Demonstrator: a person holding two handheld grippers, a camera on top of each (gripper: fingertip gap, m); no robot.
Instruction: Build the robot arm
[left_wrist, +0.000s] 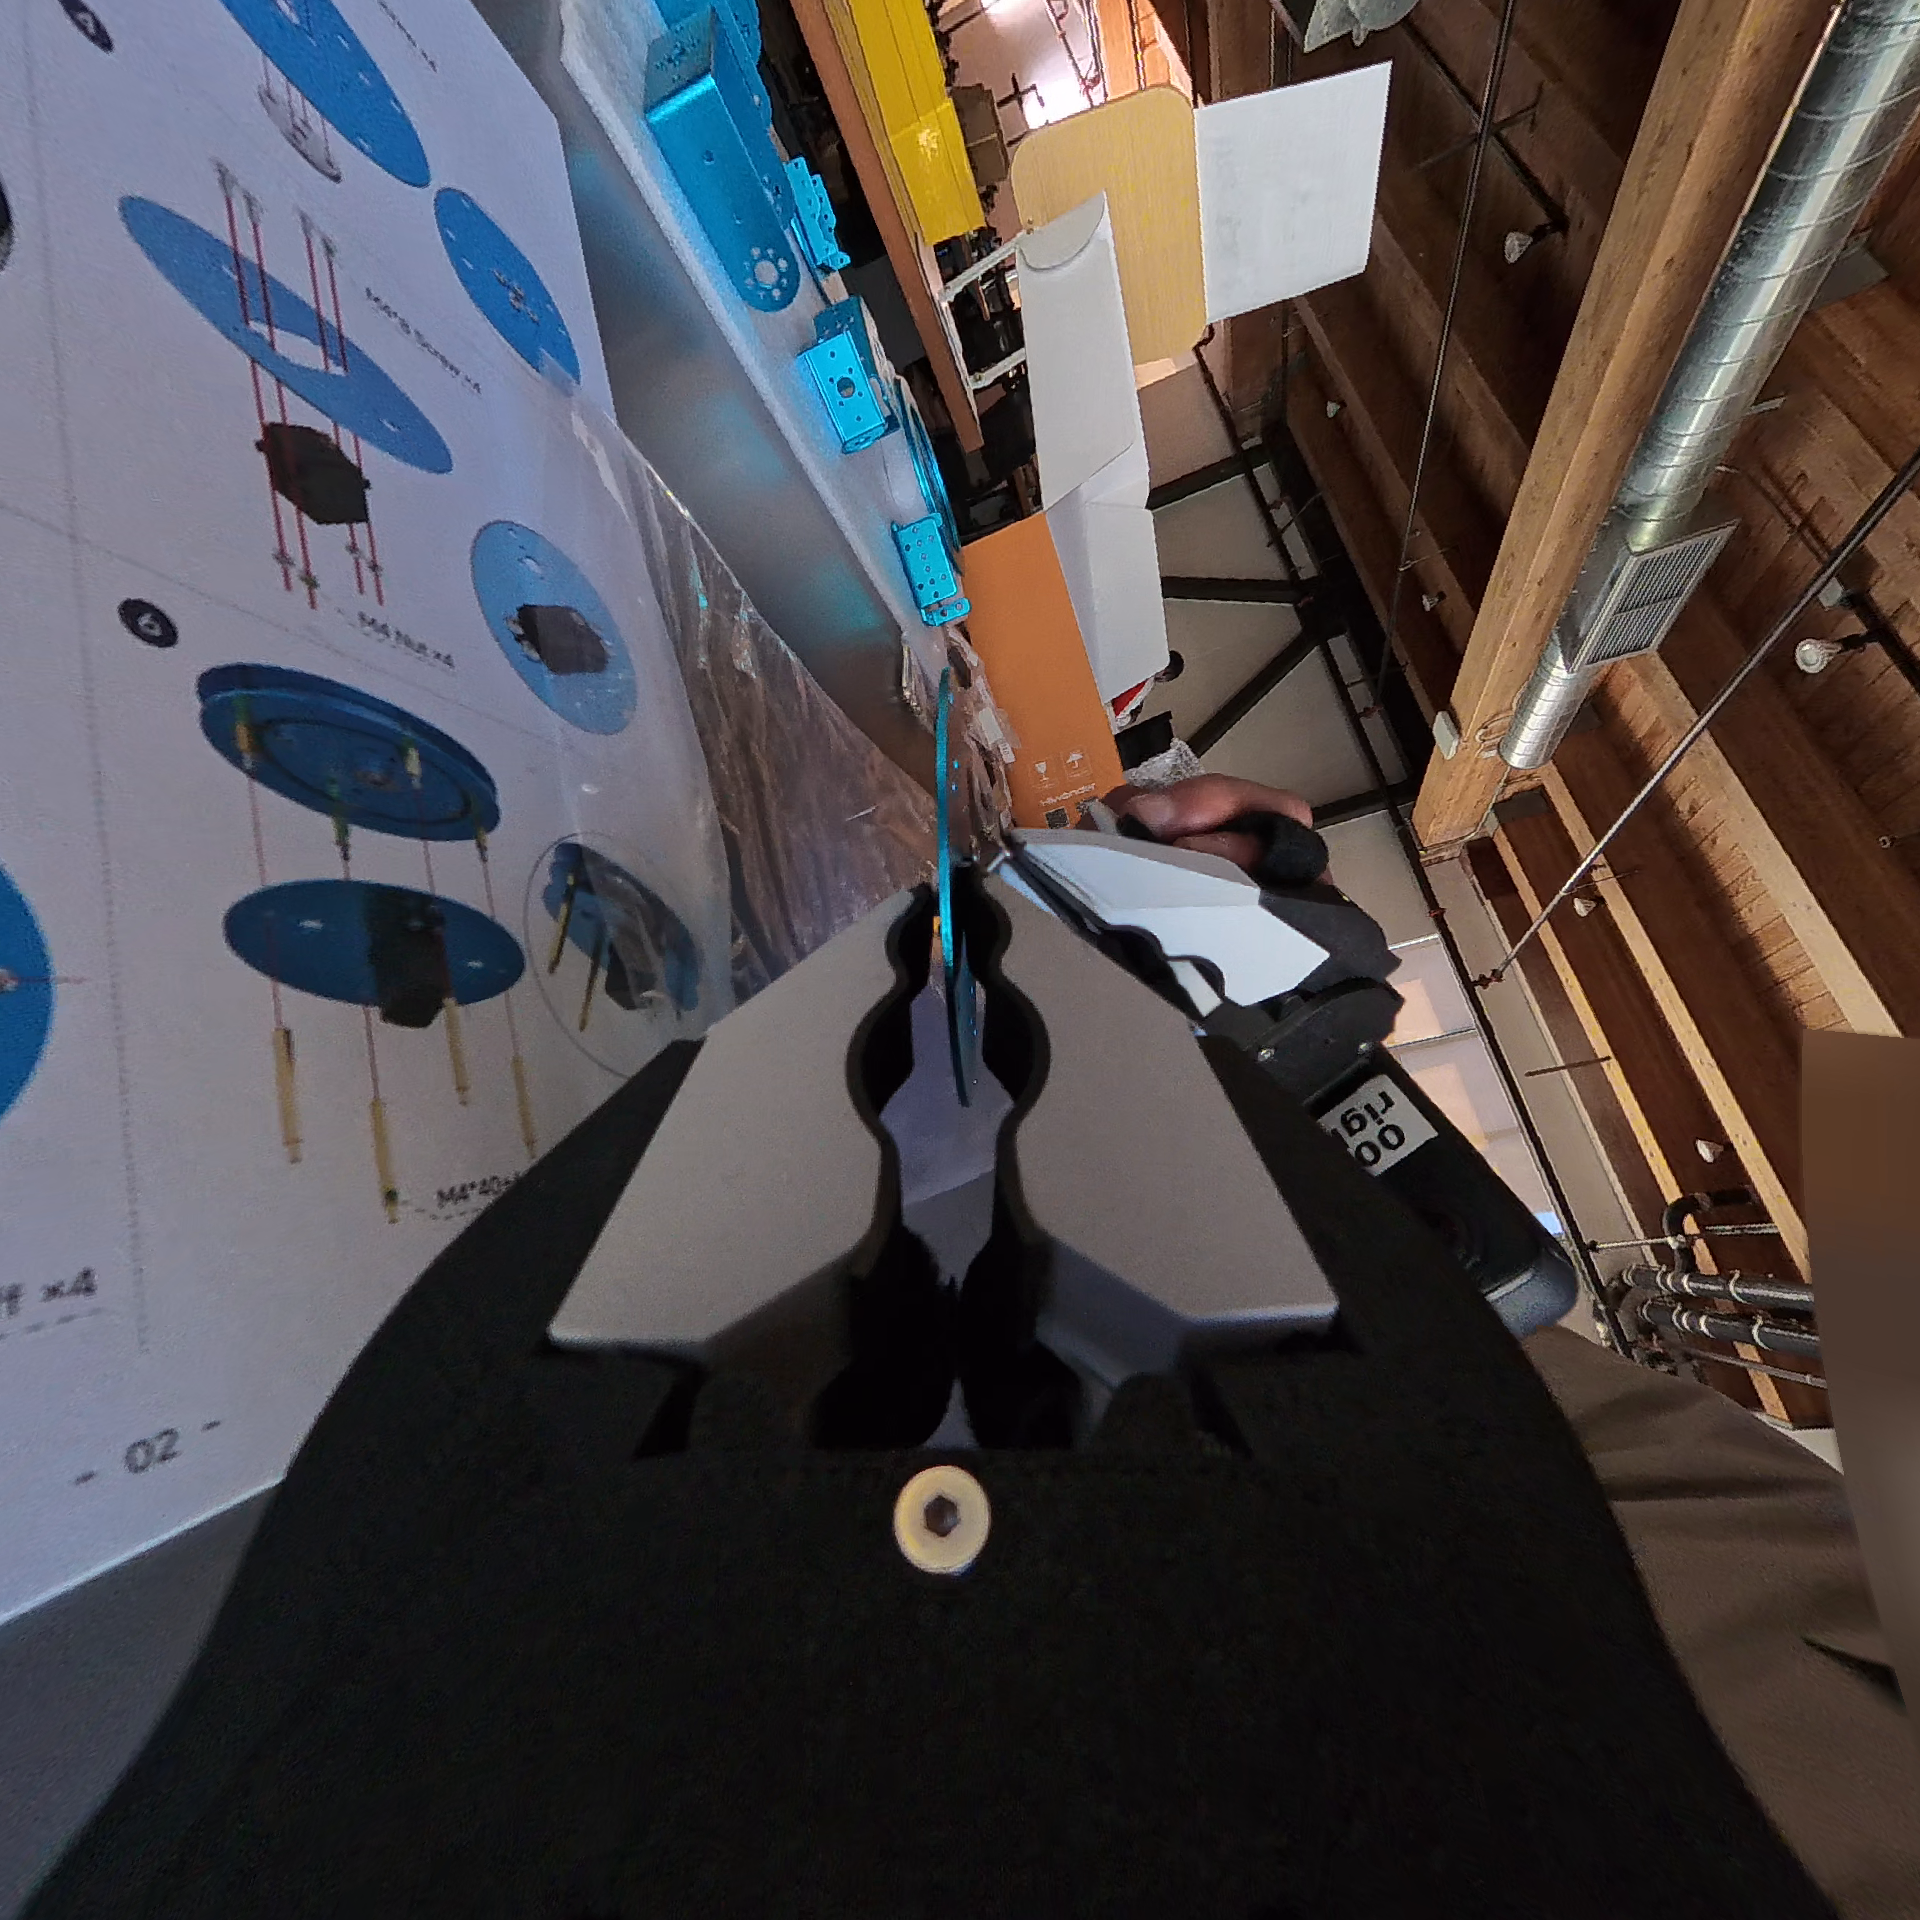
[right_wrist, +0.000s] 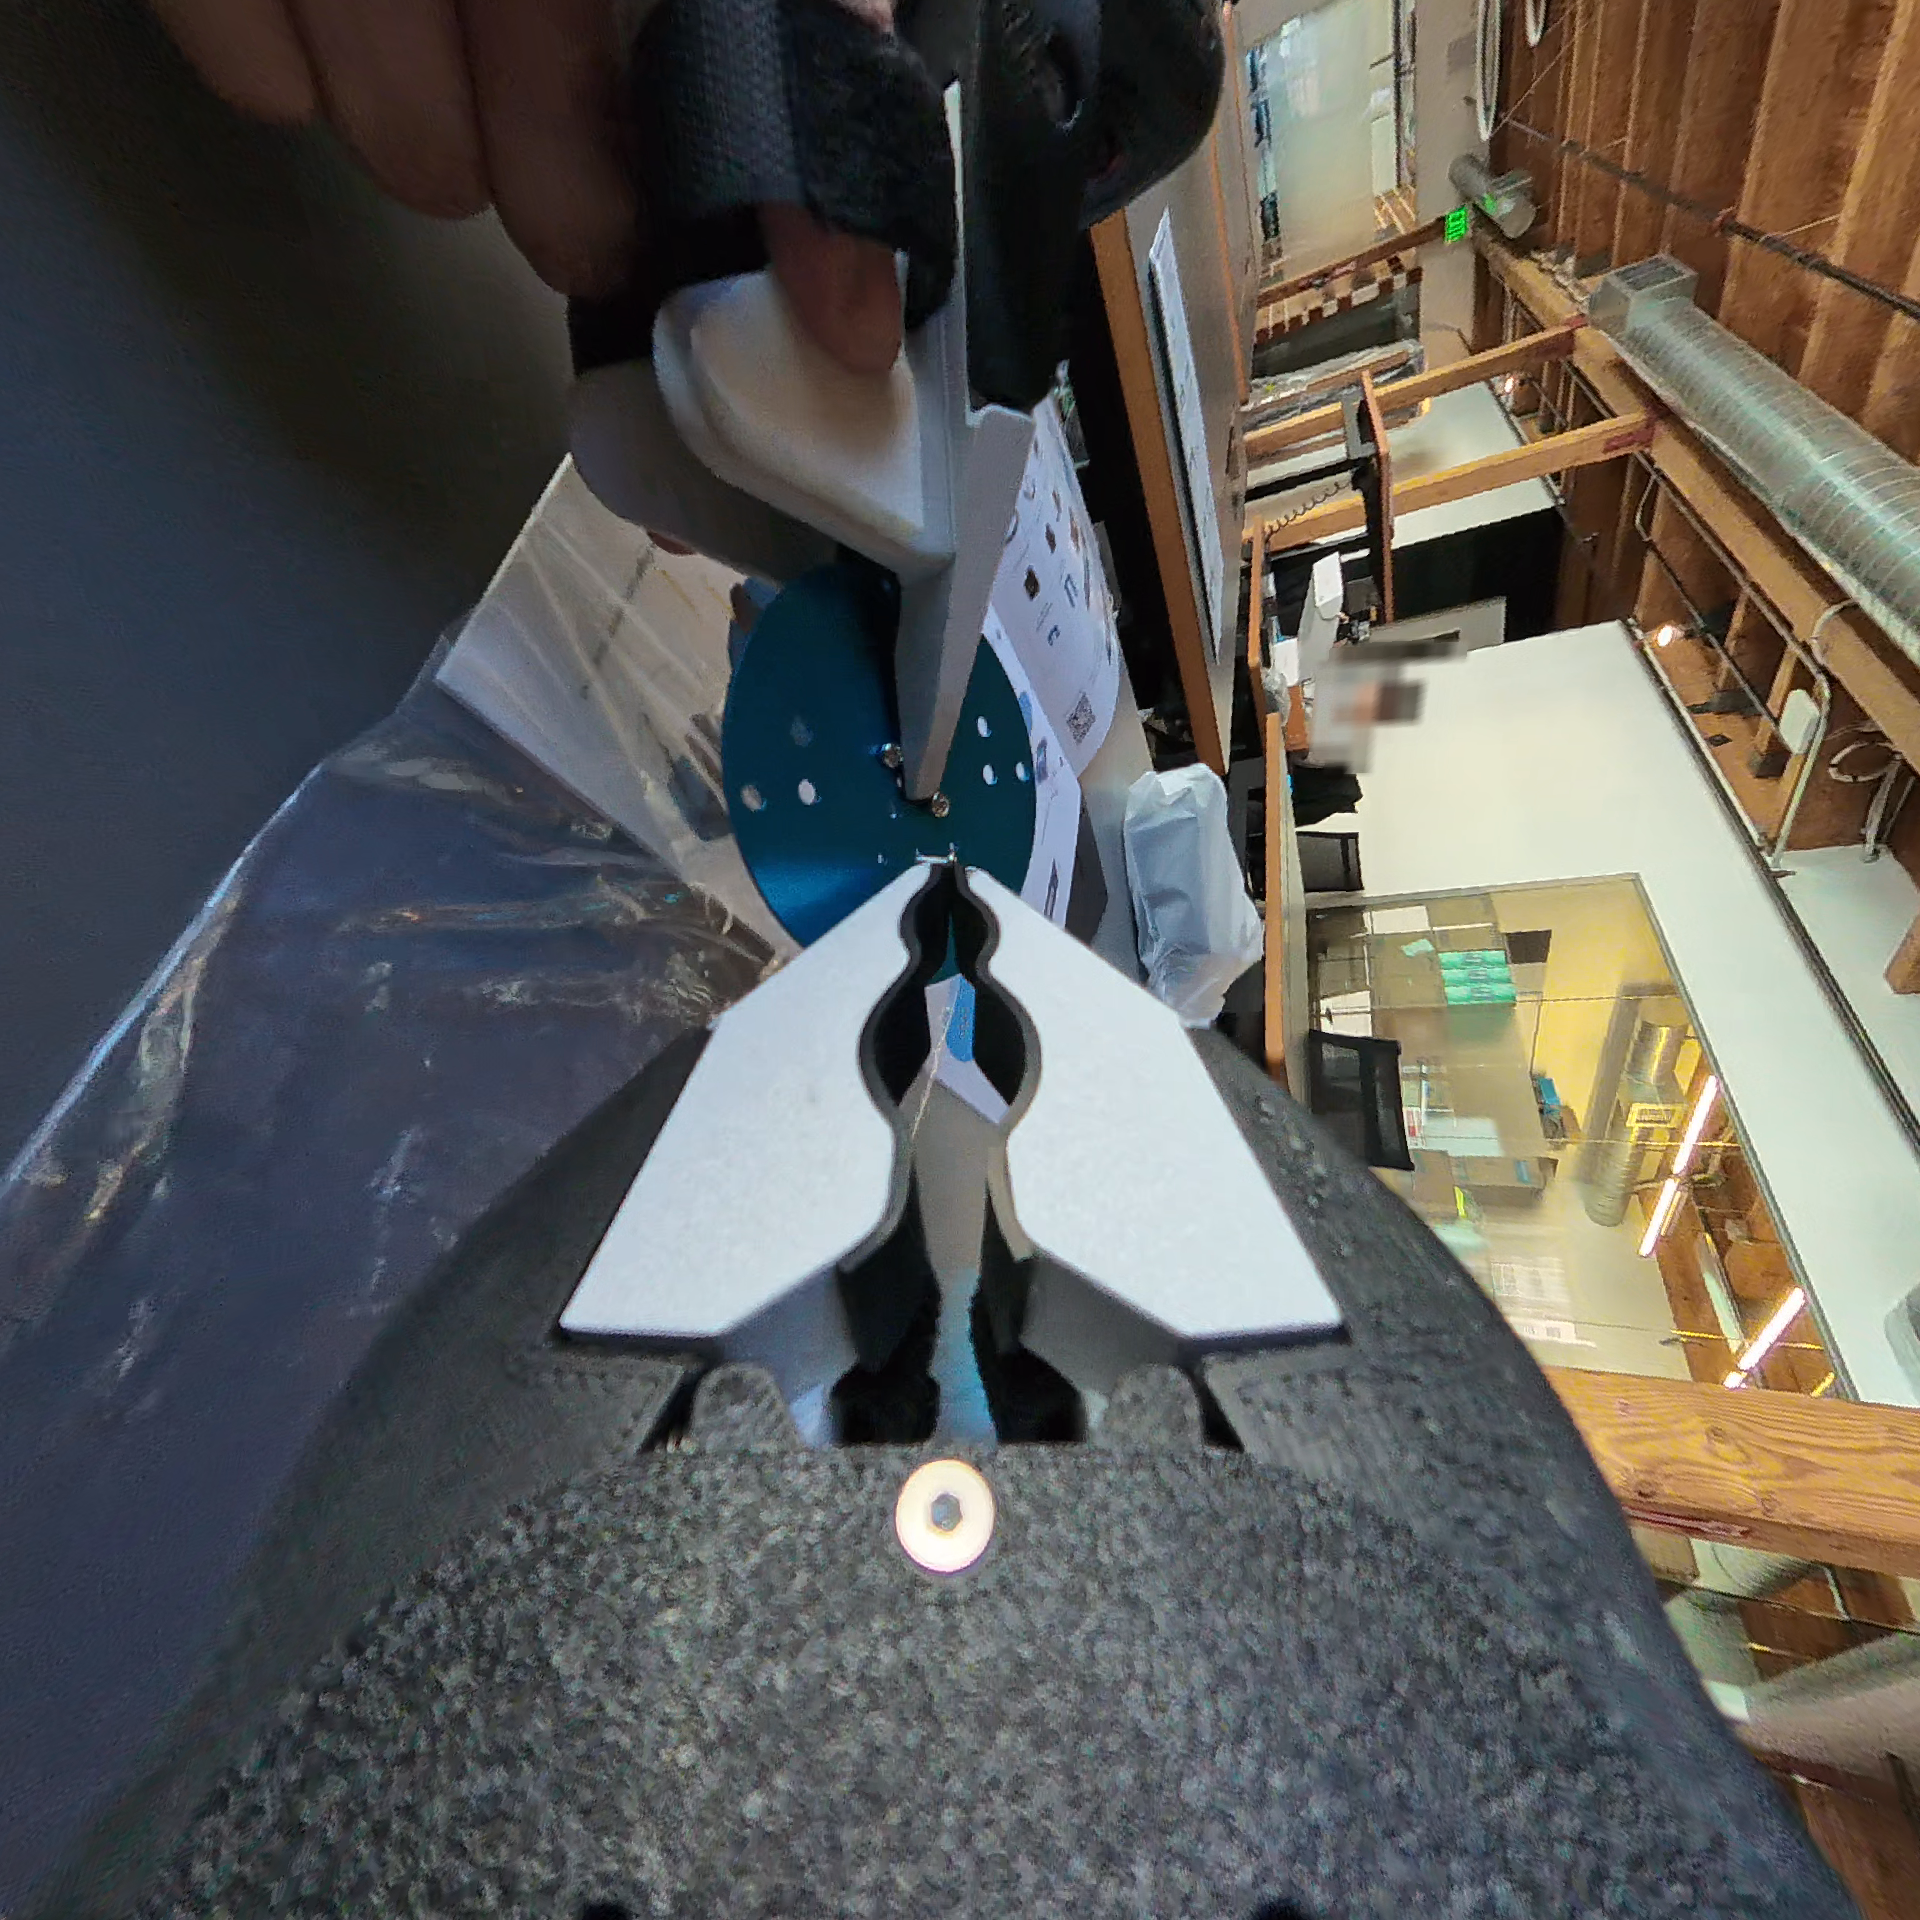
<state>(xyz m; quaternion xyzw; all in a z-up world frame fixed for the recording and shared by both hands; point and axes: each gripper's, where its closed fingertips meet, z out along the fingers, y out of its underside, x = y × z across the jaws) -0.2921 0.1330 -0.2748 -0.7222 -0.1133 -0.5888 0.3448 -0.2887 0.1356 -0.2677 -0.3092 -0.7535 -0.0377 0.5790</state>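
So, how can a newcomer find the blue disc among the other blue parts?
Start at the big instruction sheet on the table. Above its edge, the left hand-held gripper pinches a thin blue disc edge-on. Unlike the blue brackets lying farther away, it is round, flat, perforated and held in the air.

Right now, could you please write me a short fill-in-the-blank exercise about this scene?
The left gripper is shut on a round ___ disc. The disc has round ___ drilled through it. Beyond it stands an open white and ___ box.
Missing words: blue; holes; orange.
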